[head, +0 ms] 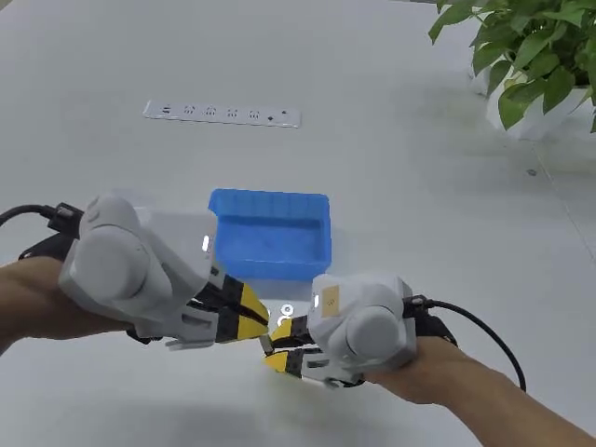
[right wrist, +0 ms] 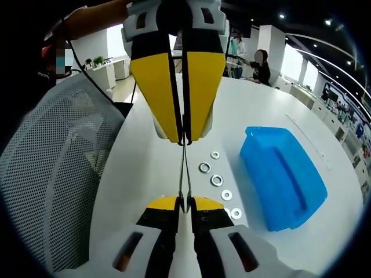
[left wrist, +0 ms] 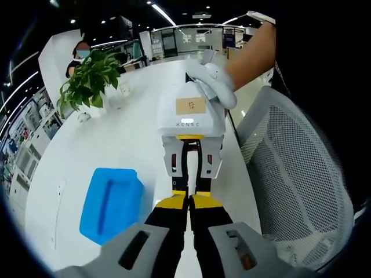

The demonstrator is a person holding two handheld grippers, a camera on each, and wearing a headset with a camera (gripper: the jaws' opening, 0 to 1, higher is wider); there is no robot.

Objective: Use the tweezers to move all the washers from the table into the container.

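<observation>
In the head view, the left gripper (head: 259, 317) and the right gripper (head: 273, 343) are sitting tip to tip at lower centre, just below the blue container (head: 270, 233), with some of the washers (head: 286, 309) peeking out between them. In the left gripper view, its own jaws are pressing closed at the bottom, facing the right gripper. In the right gripper view, both pairs of jaws are pinching shut, apparently each on one end of the thin tweezers (right wrist: 184, 168). Five washers are lying on the table (right wrist: 145, 174) between the tweezers and the container.
</observation>
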